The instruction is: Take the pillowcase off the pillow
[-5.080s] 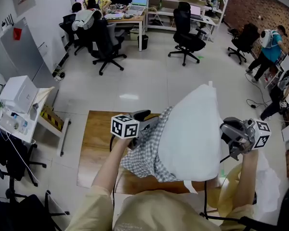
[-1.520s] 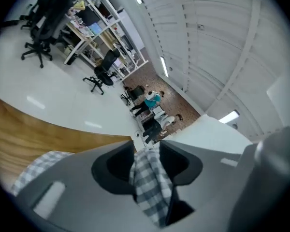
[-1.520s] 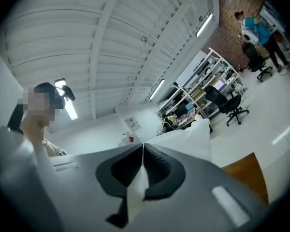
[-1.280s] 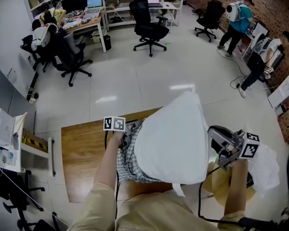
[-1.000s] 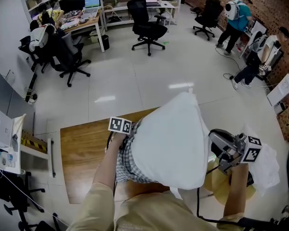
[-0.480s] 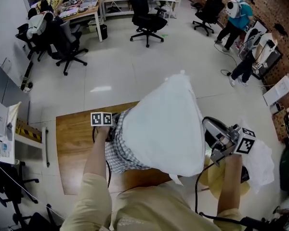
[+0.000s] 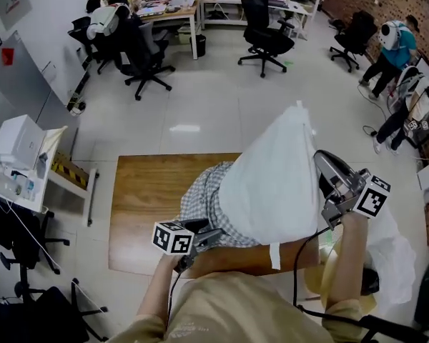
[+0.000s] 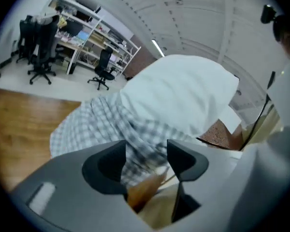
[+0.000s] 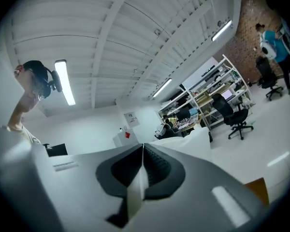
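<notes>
A white pillow [image 7: 279,184] is held upright above the wooden table [image 7: 146,191]. The grey checked pillowcase [image 7: 207,202] is bunched round its lower left end. My right gripper [image 7: 334,186] is shut on the pillow's right edge, and in the right gripper view a thin fold of white fabric [image 9: 135,192] is pinched between the closed jaws of that gripper [image 9: 143,151]. My left gripper [image 7: 200,238] is low at the table's near edge, just below the pillowcase. Its jaws are opening. In the left gripper view the pillowcase [image 8: 94,124] shows in the gap of this gripper [image 8: 146,151], unpressed, with the pillow [image 8: 183,91] above.
Office chairs [image 7: 266,34] and desks stand across the tiled floor behind the table. People [image 7: 393,45] are at the far right. A white cabinet with a printer [image 7: 25,145] is at the left. A white plastic bag [image 7: 393,252] lies at my right side.
My left gripper has come down from the pillow's left side to the table's near edge and its jaws have parted from the pillowcase. The right gripper keeps its hold.
</notes>
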